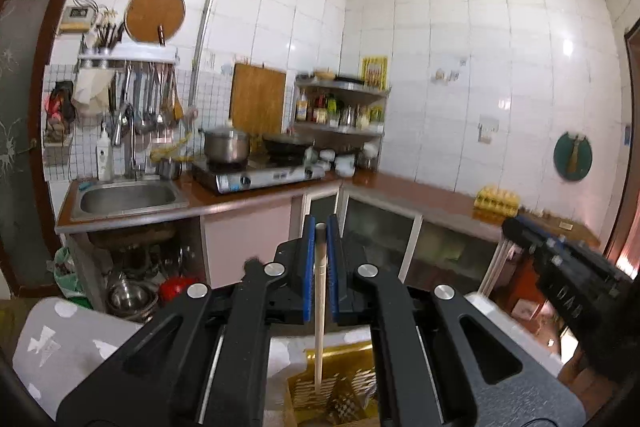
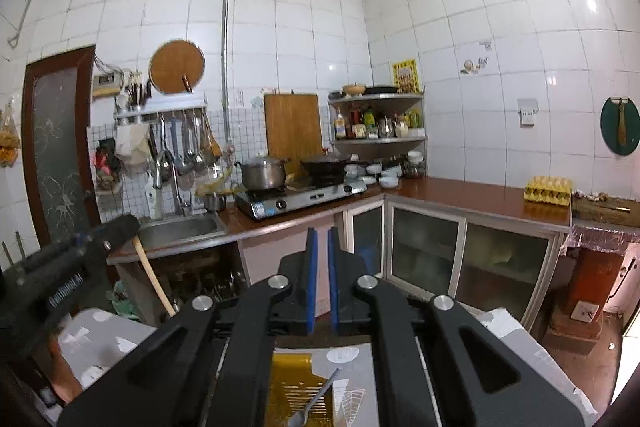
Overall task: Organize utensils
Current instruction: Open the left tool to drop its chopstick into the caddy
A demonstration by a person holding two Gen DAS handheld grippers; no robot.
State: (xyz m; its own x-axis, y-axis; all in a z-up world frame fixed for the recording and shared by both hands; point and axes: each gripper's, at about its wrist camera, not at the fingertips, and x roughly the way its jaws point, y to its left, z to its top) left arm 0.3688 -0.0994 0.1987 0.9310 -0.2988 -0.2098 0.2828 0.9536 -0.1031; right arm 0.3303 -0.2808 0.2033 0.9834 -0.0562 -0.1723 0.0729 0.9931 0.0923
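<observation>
My left gripper is shut on a pale wooden stick, thin like a chopstick. The stick hangs down towards a yellow slotted tray on the white table. In the right wrist view the same gripper is at the left, with the stick slanting down from it. My right gripper is shut, and its blue pads have nothing between them. Below it a metal fork lies in the yellow tray. The right gripper also shows at the right of the left wrist view.
The white patterned table lies under both grippers. Beyond it is an L-shaped brown counter with a steel sink, a gas stove with a pot and a wok, and an egg carton. Ladles hang on a wall rack.
</observation>
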